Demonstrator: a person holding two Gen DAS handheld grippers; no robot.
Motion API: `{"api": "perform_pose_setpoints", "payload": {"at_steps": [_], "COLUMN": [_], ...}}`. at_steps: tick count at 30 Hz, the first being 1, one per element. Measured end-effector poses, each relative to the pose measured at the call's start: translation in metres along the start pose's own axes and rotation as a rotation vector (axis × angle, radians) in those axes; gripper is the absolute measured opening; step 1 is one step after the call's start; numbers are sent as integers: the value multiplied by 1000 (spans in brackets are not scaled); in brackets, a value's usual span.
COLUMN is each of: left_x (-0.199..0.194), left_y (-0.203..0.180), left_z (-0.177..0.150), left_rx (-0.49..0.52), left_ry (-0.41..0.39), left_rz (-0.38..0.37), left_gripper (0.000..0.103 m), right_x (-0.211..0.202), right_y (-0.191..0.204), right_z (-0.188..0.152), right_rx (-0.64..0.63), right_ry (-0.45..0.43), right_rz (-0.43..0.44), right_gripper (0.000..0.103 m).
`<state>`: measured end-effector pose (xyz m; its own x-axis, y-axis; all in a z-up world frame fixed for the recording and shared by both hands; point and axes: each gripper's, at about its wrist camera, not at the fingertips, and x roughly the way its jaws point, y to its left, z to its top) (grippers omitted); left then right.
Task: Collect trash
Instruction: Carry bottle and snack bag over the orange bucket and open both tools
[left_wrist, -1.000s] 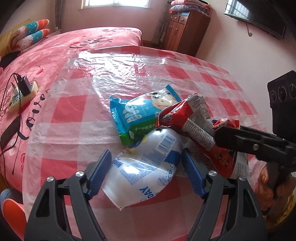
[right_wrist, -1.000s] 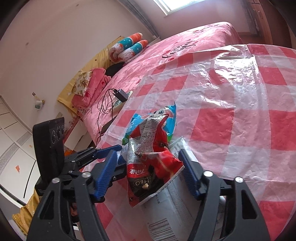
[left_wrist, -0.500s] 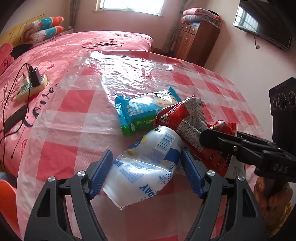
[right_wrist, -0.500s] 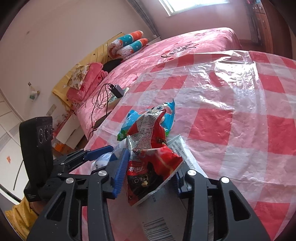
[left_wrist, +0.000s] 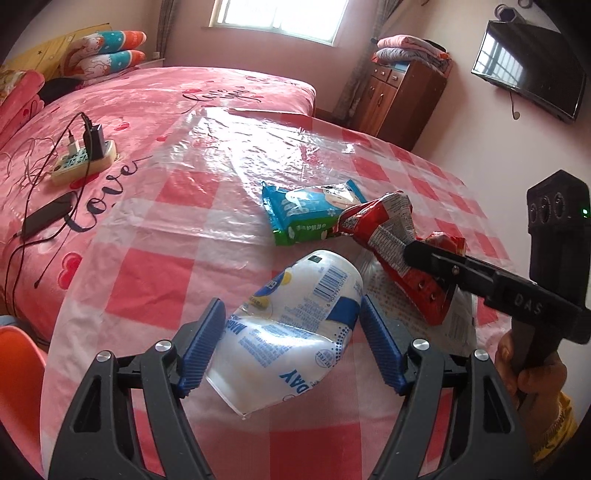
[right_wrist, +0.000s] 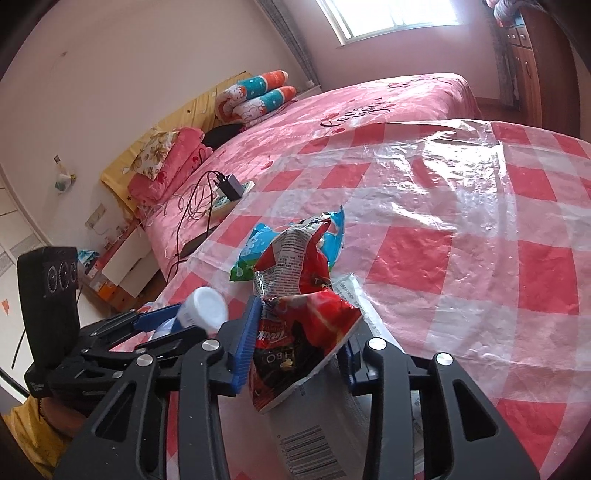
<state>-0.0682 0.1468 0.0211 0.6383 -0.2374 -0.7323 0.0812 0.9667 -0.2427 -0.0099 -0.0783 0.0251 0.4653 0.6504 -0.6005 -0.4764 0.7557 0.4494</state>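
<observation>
While the left gripper (left_wrist: 291, 343) sits lower centre of its view, its blue pads (left_wrist: 201, 347) bracket the white-and-blue pouch (left_wrist: 295, 332), both pads against the pouch sides, so it grips the pouch. Pouch looks puffed, its near corner over the checked plastic sheet (left_wrist: 166, 236); can't tell if it is lifted off.

Right gripper (right_wrist: 295, 350): jaws closing, red snack bag (right_wrist: 295, 325) between them, crumpled, pads pressing both sides; gripping it. In the left view the same bag (left_wrist: 388, 229) hangs from the right gripper (left_wrist: 424, 258) at centre right, with a hand (left_wrist: 532, 373) on the handle at lower right.

Blue-green wipes pack (left_wrist: 306, 214) lies flat on the sheet, centre of the left view, its right end touching or tucked under the red bag's top; in the right view it (right_wrist: 258, 251) is just behind the bag.

A flat clear wrapper with barcode (right_wrist: 314, 443) lies under the right gripper, bottom centre.

Upper left of left view: power strip (left_wrist: 81, 162) with charger and phone (left_wrist: 46, 219) on the pink bed (left_wrist: 147, 99).
</observation>
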Motion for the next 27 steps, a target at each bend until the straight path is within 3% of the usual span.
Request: {"api": "perform_pose_setpoints", "payload": {"at_steps": [12, 17, 27], "left_x": [-33, -46, -64], "left_y": [19, 26, 46], "left_z": [-17, -25, -35], "left_rx": [-32, -39, -78], "left_ry": [-49, -67, -101], "left_rz": [-10, -17, -28], "left_gripper": [75, 75, 75], "right_x": [-12, -14, -13], "right_y": [-6, -6, 34], "right_z": [-1, -2, -7], "right_rx": [53, 114, 89], "right_ry": [-42, -39, -12], "right_rz": [20, 78, 133], "right_gripper": [39, 39, 39]}}
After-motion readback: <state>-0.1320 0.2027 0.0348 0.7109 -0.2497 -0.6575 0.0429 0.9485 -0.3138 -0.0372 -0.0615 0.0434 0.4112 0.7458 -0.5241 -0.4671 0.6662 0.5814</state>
